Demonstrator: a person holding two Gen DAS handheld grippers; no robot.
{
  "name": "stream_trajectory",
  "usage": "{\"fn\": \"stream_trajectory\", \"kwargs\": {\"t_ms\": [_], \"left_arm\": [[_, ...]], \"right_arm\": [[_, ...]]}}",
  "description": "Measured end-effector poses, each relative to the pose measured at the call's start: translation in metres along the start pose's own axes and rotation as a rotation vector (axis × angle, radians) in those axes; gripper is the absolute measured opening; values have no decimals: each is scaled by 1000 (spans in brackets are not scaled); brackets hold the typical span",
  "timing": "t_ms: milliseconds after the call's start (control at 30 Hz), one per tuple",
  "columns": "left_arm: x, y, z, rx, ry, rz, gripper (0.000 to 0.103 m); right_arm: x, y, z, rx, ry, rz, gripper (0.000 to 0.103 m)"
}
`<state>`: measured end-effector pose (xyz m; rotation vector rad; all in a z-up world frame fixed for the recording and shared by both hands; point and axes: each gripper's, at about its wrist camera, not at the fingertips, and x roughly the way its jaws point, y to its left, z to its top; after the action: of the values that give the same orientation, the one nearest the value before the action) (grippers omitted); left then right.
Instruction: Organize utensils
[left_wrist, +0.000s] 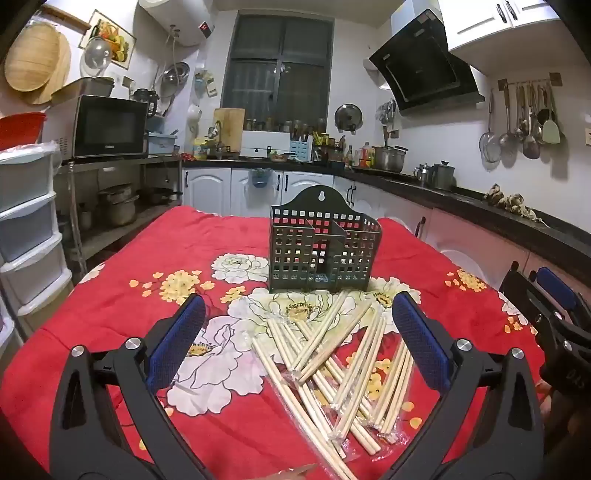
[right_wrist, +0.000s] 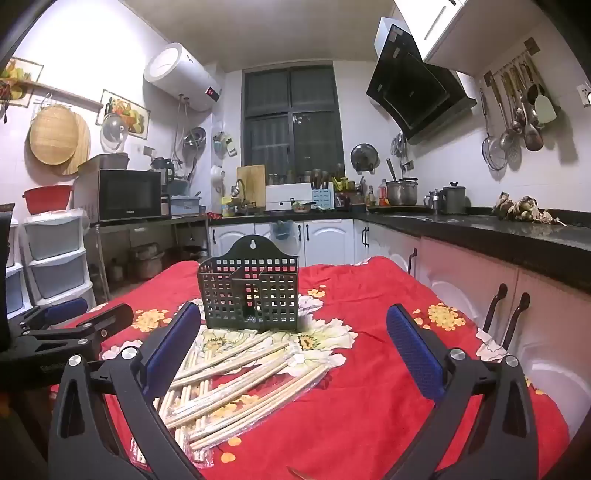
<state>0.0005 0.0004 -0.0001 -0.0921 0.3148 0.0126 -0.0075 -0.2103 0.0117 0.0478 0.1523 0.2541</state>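
Both wrist views were lit by bright indoor light from above; the dark barred window (left_wrist: 277, 62) on the far wall admitted none. White tiled walls were close to overexposed, and the black glossy countertop (right_wrist: 480, 229) at right carried pale reflections. Hanging metal ladles (right_wrist: 513, 114) cast soft shadows on the wall. Fisheye distortion curved the straight edges, corners were vignetted black, and focus was slightly soft throughout.

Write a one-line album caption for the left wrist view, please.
Open left gripper hovers above wrapped chopsticks scattered before an empty green holder on a red floral tablecloth.
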Motion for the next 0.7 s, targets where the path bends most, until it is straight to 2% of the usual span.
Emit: {"fn": "stream_trajectory", "kwargs": {"t_ms": [700], "left_arm": [[0,0,0,6,1,5,94]], "right_arm": [[0,0,-1,-6,7,3,98]]}}
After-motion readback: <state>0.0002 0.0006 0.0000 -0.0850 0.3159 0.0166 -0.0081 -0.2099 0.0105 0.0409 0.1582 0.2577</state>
